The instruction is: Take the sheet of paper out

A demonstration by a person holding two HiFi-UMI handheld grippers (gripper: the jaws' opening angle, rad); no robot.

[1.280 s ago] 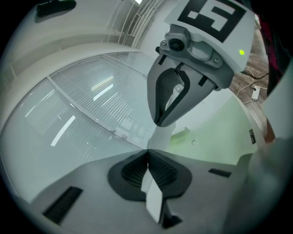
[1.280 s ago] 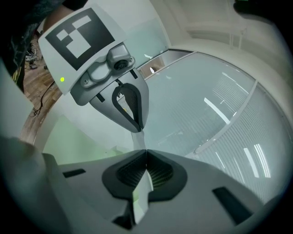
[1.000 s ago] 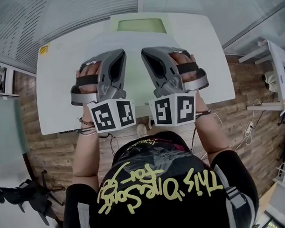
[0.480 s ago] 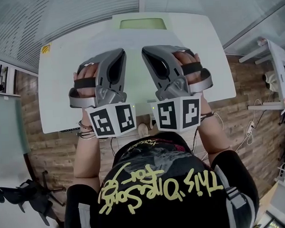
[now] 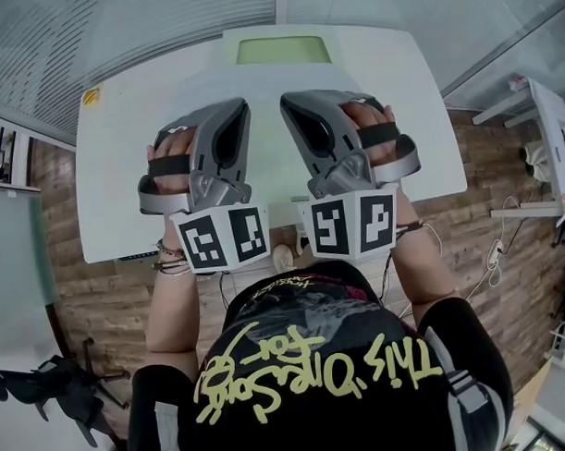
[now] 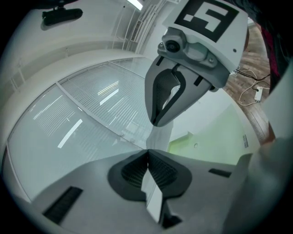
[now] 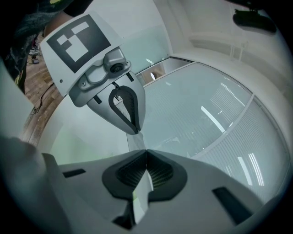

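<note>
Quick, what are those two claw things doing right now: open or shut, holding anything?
Left gripper: jaws closed, pinching a thin pale sheet.
Right gripper: jaws closed, pinching a thin pale sheet too.

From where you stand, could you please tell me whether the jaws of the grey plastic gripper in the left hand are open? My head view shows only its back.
Observer: No, the grey plastic left gripper is shut. Its ribbed black pads meet in one line.
Operator: Thank you. And the right one?
Observer: The right gripper is shut too, its pads pressed together.
Operator: Is anything overhead?
Observer: A black fixture shows high up, above the glass partition.
</note>
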